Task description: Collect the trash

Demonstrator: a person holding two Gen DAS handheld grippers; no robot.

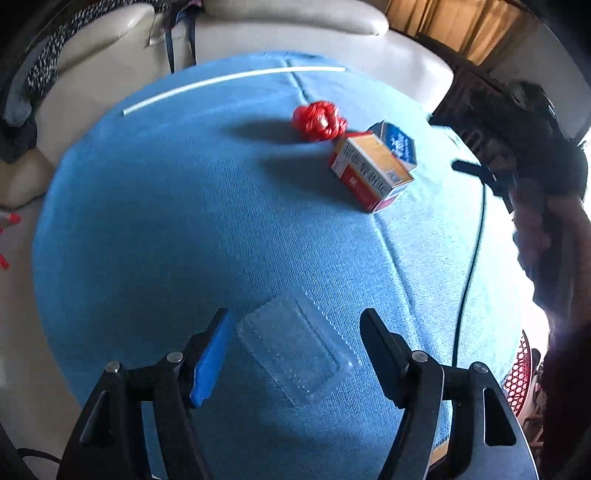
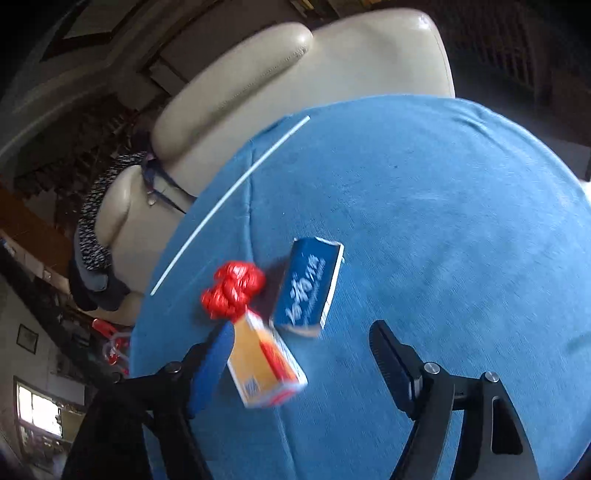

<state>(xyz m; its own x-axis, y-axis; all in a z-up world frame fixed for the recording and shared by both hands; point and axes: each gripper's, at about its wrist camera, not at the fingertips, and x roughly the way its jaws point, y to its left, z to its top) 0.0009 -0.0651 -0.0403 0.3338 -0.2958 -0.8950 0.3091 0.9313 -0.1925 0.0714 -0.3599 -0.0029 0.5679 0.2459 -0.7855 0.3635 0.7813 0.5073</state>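
A clear plastic tray (image 1: 299,354) lies on the blue cloth (image 1: 166,229) between the open fingers of my left gripper (image 1: 295,317). Farther off lie a crumpled red wrapper (image 1: 319,120), an orange and red carton (image 1: 371,171) and a blue box (image 1: 397,142) behind it. In the right wrist view my right gripper (image 2: 301,328) is open above the cloth (image 2: 443,221). The orange carton (image 2: 264,365) lies by its left finger. The blue box (image 2: 310,282) and red wrapper (image 2: 232,290) lie just beyond. A white straw (image 1: 232,79) lies at the far edge; it also shows in the right wrist view (image 2: 232,199).
A cream leather sofa (image 1: 295,22) stands behind the table, also in the right wrist view (image 2: 295,74). A black cable (image 1: 472,258) runs across the right of the cloth. A red mesh basket (image 1: 519,373) sits at the right edge.
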